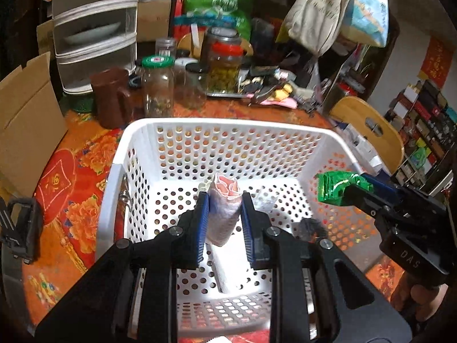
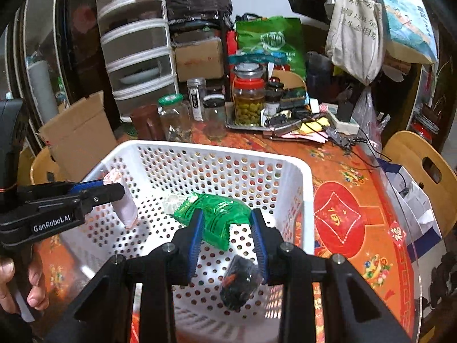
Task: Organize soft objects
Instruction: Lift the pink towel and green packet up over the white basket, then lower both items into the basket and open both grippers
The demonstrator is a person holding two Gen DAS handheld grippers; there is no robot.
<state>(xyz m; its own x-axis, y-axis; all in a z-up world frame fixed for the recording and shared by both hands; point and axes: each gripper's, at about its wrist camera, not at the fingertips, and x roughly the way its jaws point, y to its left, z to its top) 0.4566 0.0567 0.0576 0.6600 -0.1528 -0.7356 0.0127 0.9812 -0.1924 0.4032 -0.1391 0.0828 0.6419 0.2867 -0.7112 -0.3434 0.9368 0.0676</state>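
White basket [image 1: 137, 131]: L fingers [image 1: 203, 217] clamp pink roll [image 1: 222, 211], R fingers [image 2: 197, 234] clamp green packet [image 2: 220, 214] above floor.

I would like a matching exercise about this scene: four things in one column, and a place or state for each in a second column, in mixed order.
Things:
1. pink roll
2. green packet
3. dark bundle
4. white basket

Places or states:
A. lying on the basket floor
B. held in the left tool
C. standing on the orange tablecloth
D. held in the right tool

Pairs: 1-B, 2-D, 3-A, 4-C
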